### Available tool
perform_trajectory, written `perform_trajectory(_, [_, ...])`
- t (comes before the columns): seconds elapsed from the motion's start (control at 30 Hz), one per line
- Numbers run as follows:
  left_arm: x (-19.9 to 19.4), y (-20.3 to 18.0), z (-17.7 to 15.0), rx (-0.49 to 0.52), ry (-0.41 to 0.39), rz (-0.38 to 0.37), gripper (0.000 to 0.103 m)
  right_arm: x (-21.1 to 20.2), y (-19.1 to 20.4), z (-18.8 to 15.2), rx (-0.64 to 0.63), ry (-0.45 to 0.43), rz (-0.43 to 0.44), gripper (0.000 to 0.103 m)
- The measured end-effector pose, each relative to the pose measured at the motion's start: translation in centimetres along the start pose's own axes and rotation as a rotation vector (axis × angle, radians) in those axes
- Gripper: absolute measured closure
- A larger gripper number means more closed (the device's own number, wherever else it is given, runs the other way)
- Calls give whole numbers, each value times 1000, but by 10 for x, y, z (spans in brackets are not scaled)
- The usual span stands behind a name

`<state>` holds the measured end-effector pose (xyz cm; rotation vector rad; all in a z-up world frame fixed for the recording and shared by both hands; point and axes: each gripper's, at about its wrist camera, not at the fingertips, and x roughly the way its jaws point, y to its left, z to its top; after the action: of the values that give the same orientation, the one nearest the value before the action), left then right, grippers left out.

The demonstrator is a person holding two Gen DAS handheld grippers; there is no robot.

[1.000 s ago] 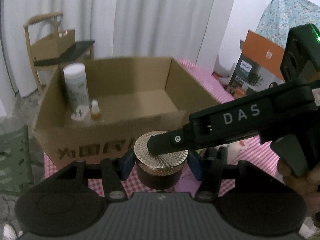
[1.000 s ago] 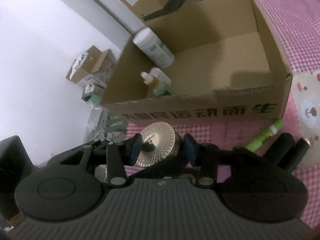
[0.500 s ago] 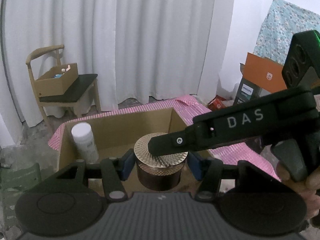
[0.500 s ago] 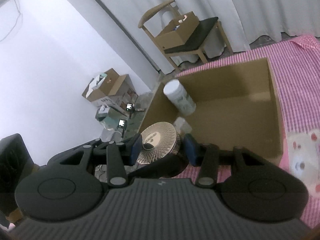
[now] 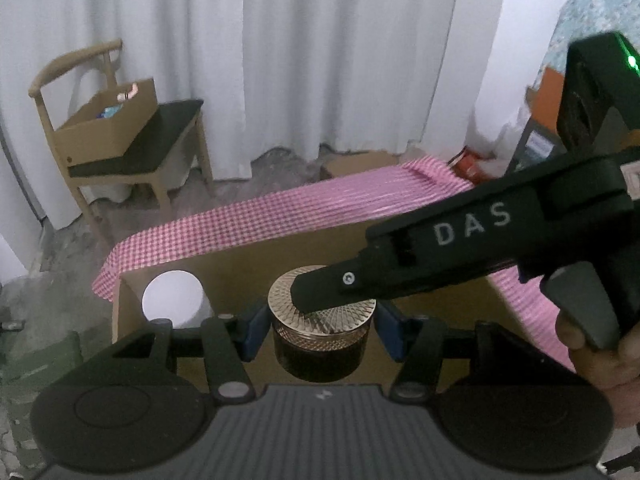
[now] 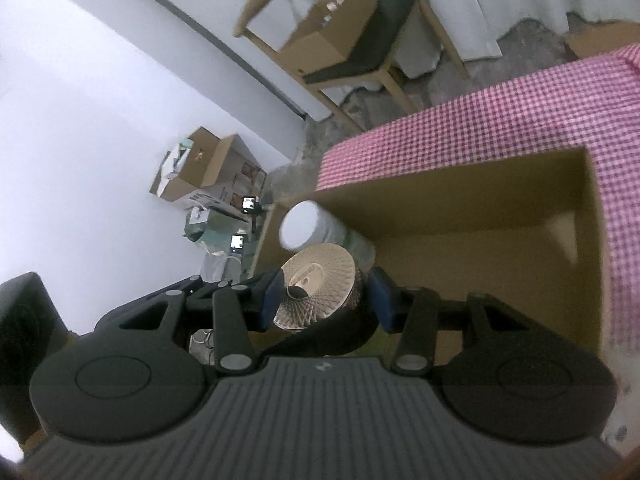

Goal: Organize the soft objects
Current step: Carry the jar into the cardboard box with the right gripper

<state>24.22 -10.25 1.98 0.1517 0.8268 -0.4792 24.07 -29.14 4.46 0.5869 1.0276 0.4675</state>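
A dark round jar with a ribbed gold lid (image 5: 322, 330) is held between the blue pads of my left gripper (image 5: 320, 330), above the open cardboard box (image 5: 248, 264). My right gripper (image 6: 324, 304) also closes on the jar (image 6: 320, 296) from the right; its black finger (image 5: 332, 288) lies across the lid in the left wrist view. A white-capped bottle (image 5: 174, 298) stands in the box's left corner and also shows in the right wrist view (image 6: 308, 226).
The box (image 6: 460, 208) rests on a pink checked cloth (image 5: 280, 208). A wooden chair (image 5: 132, 148) with a small cardboard box (image 5: 108, 124) stands by the white curtain. More boxes (image 6: 204, 164) sit against the wall on the left.
Both grippers have lifted the jar from the cloth in front of the box to above the box opening. The box now sits lower in both views.
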Motion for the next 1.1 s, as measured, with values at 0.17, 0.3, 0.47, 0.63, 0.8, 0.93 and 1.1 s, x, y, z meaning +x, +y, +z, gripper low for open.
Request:
perform_trajectory(0.17, [42,11,8,23,82,38,45,46,-22,20,27,47,-21,56])
perform_trajectory(0.3, [71,17,8,31,150,53,45,77,-40,26,62,86,-32,56])
perform_trajectory(0.47, [98,23,7,28,218,62,45,104,-60,27,98,116,-38,56])
perform_trajectory(0.63, [112,25,4,41,259,70,45,123,-71,27,109,134,-48,56])
perform_trajectory(0.8, [119,22,1,53,276,77,45,134,-78,27,105,141,-53,56])
perform_trajectory(0.93, [121,19,1,68,285,82,45,137,-80,28,96,132,-58,56])
perform_trajectory(1.1, [123,20,0,55,307,75,45,140,-81,28,93,130,-65,55])
